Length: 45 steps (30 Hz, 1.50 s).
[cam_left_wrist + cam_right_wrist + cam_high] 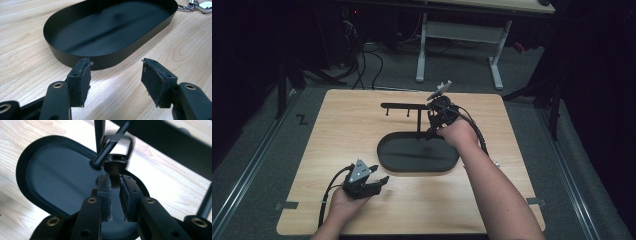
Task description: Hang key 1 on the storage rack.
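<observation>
A black oval tray [412,154] lies mid-table and carries an upright post with a crossbar rack [404,106] of small pegs. My right gripper [431,133] reaches down beside the post. In the right gripper view its jaws [115,178] stand almost together, pinching the swivel stem of a dark metal clip [116,147]. The clip's loop hangs over a knobbed peg [96,163], above the tray [57,175]. My left gripper [379,181] rests near the table's front left, open with nothing between its pads [115,65]. It faces the tray's wall [110,61] from a short distance.
A silver key ring with a chain [200,5] lies on the wood just past the tray's right end [496,163]. The wooden tabletop [337,130] has free room to the left and front. A white-legged desk [462,35] stands behind.
</observation>
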Tool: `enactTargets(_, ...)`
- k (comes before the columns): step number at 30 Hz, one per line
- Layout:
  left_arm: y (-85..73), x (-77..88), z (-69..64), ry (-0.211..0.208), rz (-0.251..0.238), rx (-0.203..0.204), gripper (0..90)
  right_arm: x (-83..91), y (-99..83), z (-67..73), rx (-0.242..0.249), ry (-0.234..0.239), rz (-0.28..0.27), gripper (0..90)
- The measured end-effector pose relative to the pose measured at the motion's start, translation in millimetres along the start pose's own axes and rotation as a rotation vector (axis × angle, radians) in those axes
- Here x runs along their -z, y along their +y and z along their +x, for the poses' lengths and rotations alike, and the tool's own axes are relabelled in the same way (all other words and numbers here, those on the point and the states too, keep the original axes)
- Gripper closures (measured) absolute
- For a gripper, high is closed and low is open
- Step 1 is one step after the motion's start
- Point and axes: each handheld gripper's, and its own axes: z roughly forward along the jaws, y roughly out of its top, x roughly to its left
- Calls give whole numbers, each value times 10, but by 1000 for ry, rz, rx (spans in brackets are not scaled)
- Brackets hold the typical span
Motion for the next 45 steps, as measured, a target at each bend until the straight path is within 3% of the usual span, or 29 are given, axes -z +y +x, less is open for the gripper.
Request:
enactTargets(11,1,-15,-18,-5,6,-4,409,100,-87,-1,12,18,-17,744)
enactTargets(22,-6,-48,-36,-9,18,-8,408,200,-318,-47,6,28,-24,701)
enactTargets(33,-12,-68,-56,-14,35,-19,409,178,-776,-135,0,31,-20,649)
enactTargets(36,-13,-73,-55,-13,36,-18,409,167,-970,-148,15,39,-11,631)
enactTargets(41,-15,-78,-61,-14,37,-16,409,144,-1138,-178,36,35,0,631)
enactTargets(45,-16,-80,-69,-15,38,-17,409,107,-1288,-235,12,28,11,645)
